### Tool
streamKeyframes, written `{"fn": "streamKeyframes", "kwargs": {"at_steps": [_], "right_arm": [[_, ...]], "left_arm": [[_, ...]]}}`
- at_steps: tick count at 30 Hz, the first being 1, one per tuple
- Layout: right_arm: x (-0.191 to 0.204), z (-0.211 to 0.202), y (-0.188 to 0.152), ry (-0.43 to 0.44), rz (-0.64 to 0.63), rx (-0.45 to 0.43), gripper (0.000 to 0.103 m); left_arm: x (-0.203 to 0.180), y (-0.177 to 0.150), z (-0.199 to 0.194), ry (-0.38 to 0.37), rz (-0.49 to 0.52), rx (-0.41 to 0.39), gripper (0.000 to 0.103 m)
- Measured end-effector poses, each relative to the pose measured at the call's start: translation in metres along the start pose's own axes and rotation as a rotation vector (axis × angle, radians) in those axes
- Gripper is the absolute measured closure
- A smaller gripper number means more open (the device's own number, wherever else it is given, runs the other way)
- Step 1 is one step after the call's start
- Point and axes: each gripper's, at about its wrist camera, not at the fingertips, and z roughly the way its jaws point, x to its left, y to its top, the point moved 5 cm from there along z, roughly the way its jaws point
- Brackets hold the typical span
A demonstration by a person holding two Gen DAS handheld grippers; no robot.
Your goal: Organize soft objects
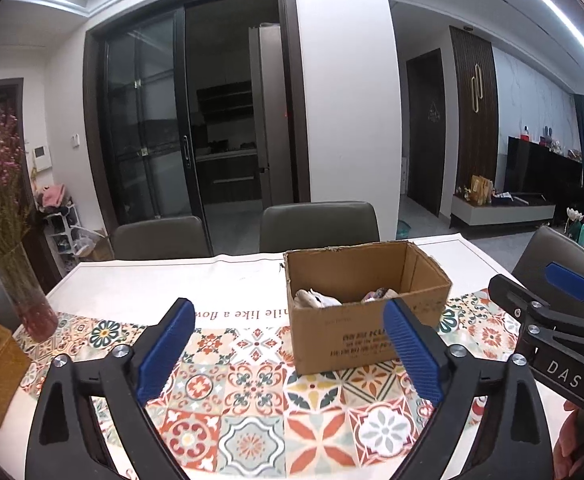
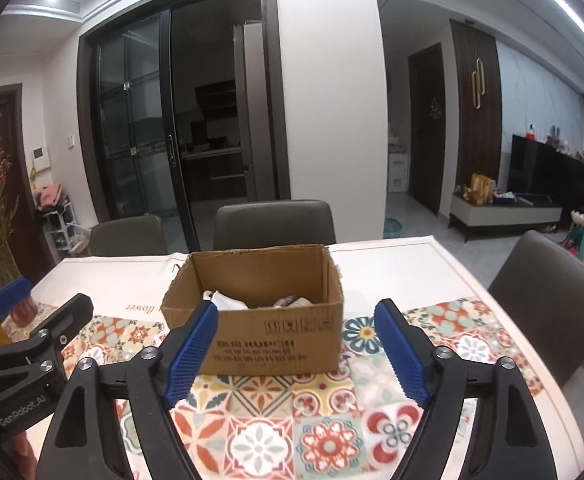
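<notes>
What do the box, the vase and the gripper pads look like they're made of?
Box: matte brown corrugated cardboard, with ragged top edges and printed ink. Vase: clear glass, probably, since the stems show through it. Pads: ribbed blue plastic or rubber; which one is unclear.

Bright ceiling strip lights, fisheye-warped edges, perhaps slight blur

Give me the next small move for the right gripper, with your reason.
Probably ease the right gripper forward and over the cardboard box. Both grippers are open and hold nothing, the left gripper too. The only soft items in view lie inside the box, which stands on the patterned tablecloth straight ahead.
</notes>
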Motion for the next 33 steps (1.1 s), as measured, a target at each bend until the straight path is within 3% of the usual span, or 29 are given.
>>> {"fn": "streamKeyframes", "kwargs": {"at_steps": [20, 33], "right_arm": [[-0.01, -0.11, -0.064, -0.004, 0.011, -0.003, 0.018], [-0.016, -0.152, -0.093, -0.017, 0.014, -0.022, 0.018]], "left_arm": [[0.002, -0.067, -0.116, 0.044, -0.035, -0.027, 0.0], [-0.008, -0.099, -0.155, -0.009, -0.025, -0.031, 0.0]]}}
